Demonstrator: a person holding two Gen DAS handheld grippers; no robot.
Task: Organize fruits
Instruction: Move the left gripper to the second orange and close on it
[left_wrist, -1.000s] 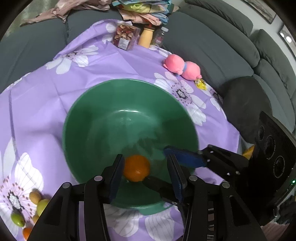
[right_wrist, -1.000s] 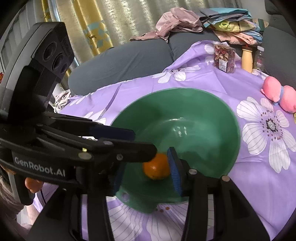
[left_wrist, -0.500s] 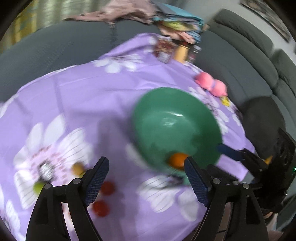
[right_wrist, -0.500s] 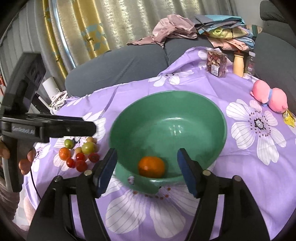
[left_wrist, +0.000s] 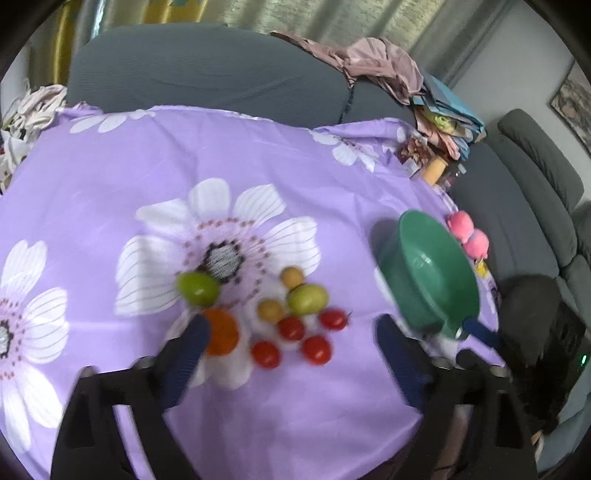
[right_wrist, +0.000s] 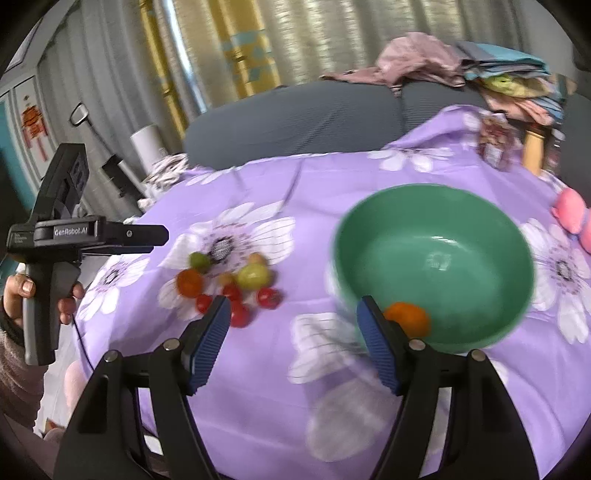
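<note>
Left of the round green plastic bowl (right_wrist: 436, 266), small green, yellow, orange and red fruits (left_wrist: 291, 314) lie clustered on the purple flowered bench cloth (left_wrist: 110, 177). Above them the left claw (left_wrist: 291, 336) is opening, empty. The right claw (right_wrist: 291, 317), also opening and empty, hangs just before the bowl, which holds one orange fruit (right_wrist: 408, 319).

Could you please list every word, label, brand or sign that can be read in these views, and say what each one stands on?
"GenRobot.AI": white lettering on the side of the left gripper, seen from the right wrist view.
Label on the snack box: too blurred to read.
Red hanging ornament on the wall panel at left: its signs are too small to read.
Nothing else is legible.
</note>
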